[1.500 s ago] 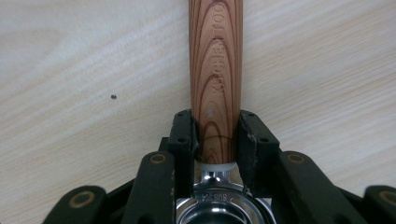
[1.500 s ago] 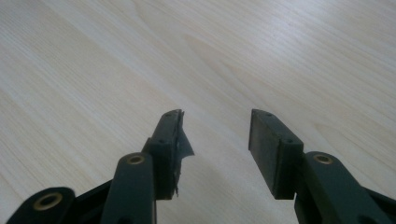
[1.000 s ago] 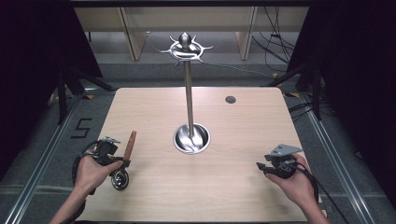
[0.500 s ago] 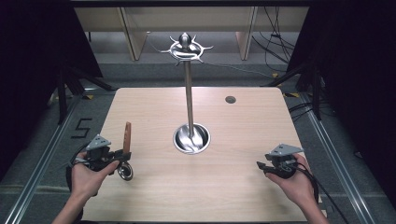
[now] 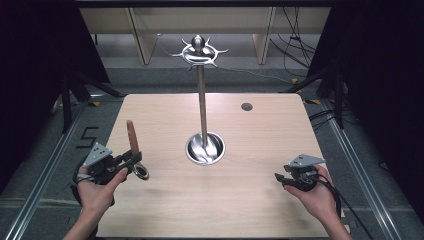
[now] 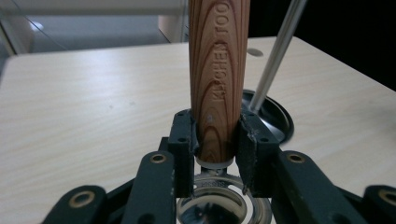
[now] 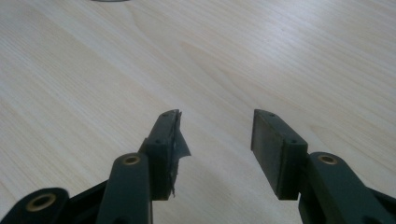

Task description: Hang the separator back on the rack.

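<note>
Wooden-handled tool [image 6: 218,79] beside steel stand [image 5: 202,107]

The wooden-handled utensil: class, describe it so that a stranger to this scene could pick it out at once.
Start at the pale wooden table with the tall steel hook stand in the middle. At the table's left edge, the left gripper clamps a brown wood-grain handle lettered KITCHEN TOO, pointing upward. A shiny metal ring below the jaws marks it.
</note>
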A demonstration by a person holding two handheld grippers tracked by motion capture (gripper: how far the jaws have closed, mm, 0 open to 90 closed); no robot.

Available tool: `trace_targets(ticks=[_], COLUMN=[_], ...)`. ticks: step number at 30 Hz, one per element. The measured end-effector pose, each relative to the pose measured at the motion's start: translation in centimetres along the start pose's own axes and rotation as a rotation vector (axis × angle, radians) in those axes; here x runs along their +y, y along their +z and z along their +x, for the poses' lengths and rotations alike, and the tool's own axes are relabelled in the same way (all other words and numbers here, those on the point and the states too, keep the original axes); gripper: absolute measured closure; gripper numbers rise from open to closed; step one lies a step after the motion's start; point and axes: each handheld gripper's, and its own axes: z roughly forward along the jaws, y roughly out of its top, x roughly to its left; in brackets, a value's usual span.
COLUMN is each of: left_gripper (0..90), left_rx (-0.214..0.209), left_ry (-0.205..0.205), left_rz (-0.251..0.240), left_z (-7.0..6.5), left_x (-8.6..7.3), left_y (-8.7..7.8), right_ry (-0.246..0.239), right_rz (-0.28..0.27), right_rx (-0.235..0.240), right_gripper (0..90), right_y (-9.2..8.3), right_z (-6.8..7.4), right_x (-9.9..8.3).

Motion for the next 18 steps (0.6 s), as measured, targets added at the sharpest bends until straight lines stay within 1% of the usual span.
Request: trace_targets(ticks=[1, 2, 4, 6, 8, 10, 11, 12, 13, 14, 18], left_gripper=[68.3, 68.3, 68.3, 68.3, 68.3, 68.3, 68.3, 68.3, 68.3, 68.3, 68.3], left_rx=[0.002, 0.009, 0.01, 0.022, 0.022, 0.008, 0.015, 0.013, 0.011, 0.01, -0.001], left_ry=[-0.001, 0.0, 0.0, 0.003, 0.004, 0.013, 0.014, 0.02, 0.026, 0.032, 0.042], left_rz=[-0.011, -0.011, -0.021, -0.028, -0.03, -0.04, -0.039, -0.04, -0.038, -0.039, -0.044], left_z=[-0.2, -0.3, -0.4, -0.9, -1.0, -1.3, -1.5, -1.6, -1.8, -1.9, -2.6], left_x=[0.1, 0.2, 0.2, 0.5, 0.5, 0.8, 0.9, 1.0, 1.1, 1.2, 1.5], left_y=[-0.1, -0.2, -0.3, -0.4, -0.4, -0.4, -0.5, -0.5, -0.5, -0.5, -0.4], right_ry=[0.006, 0.003, 0.01, 0.012, 0.011, 0.011, 0.009, 0.001, 0.004, 0.011, 0.007], right_rz=[0.002, -0.003, 0.002, -0.009, -0.009, -0.008, -0.009, -0.007, -0.001, -0.011, -0.006], right_rx=[0.004, 0.003, 0.008, 0.005, 0.003, 0.005, 0.0, -0.001, 0.001, 0.0, -0.003], right_gripper=[53.1, 53.1, 53.1, 53.0, 53.0, 52.8, 52.8, 52.7, 52.7, 52.6, 52.3], right_y=[0.0, 0.0, 0.0, 0.1, 0.1, 0.1, 0.1, 0.0, 0.0, 0.1, 0.0], right_z=[0.0, 0.0, 0.1, 0.1, 0.1, 0.1, 0.1, 0.0, 0.0, 0.1, 0.0], right_x=[0.0, 0.0, 0.0, 0.0, 0.0, -0.1, 0.0, 0.0, 0.0, 0.0, 0.0])
